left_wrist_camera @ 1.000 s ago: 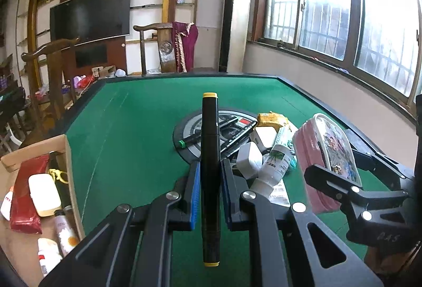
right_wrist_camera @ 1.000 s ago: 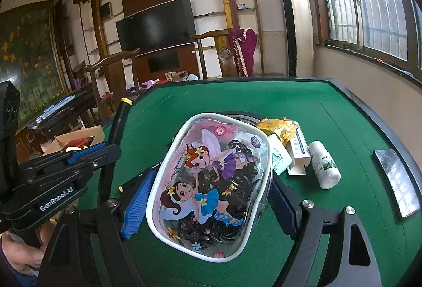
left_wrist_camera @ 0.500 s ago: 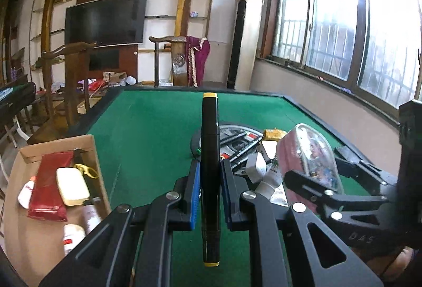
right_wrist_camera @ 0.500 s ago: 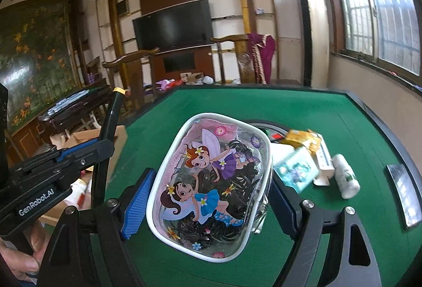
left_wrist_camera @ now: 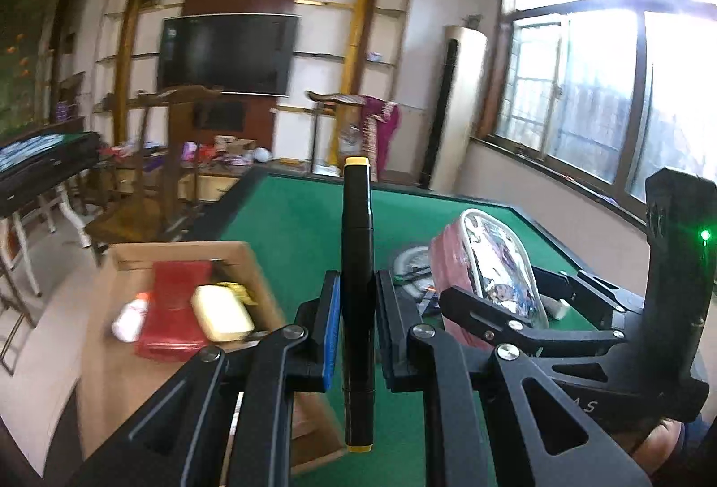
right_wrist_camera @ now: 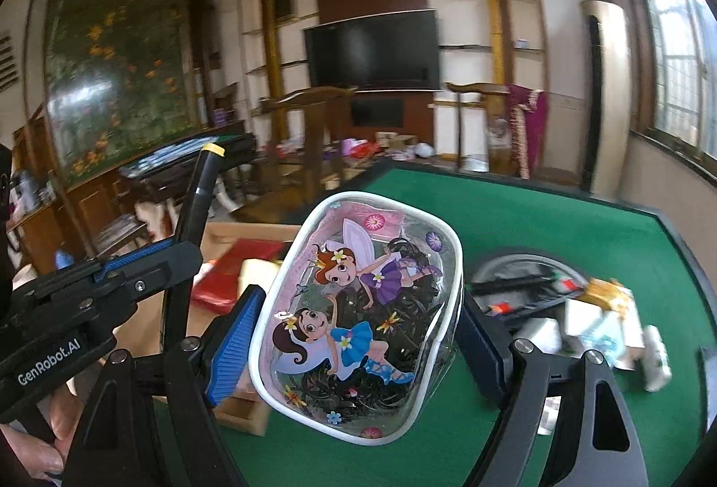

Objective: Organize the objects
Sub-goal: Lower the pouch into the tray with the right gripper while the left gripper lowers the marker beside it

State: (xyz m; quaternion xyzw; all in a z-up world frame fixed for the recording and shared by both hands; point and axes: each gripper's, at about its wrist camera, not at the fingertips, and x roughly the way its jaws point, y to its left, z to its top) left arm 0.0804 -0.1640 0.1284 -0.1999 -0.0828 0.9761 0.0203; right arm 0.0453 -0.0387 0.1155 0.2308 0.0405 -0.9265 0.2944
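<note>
Table [left_wrist_camera: 287, 227]: flat green felt, spread beneath and ahead of both claws.
Box [left_wrist_camera: 112, 357]: open cardboard, left of the left claw [left_wrist_camera: 356, 330]; likely the drop spot.
Pouch [right_wrist_camera: 358, 316]: glossy clear plastic, rounded; clamped between the wide-set right claw [right_wrist_camera: 358, 348].
Marker [left_wrist_camera: 357, 285]: slim black cylinder, yellow-tipped, upright; pinched by the nearly closed left claw.

I count two grippers: the left gripper [left_wrist_camera: 356, 334] and the right gripper [right_wrist_camera: 358, 337]. I see one black marker [left_wrist_camera: 357, 263], one fairy-print pouch [right_wrist_camera: 358, 308] and one cardboard box [left_wrist_camera: 179, 252], lower left.
</note>
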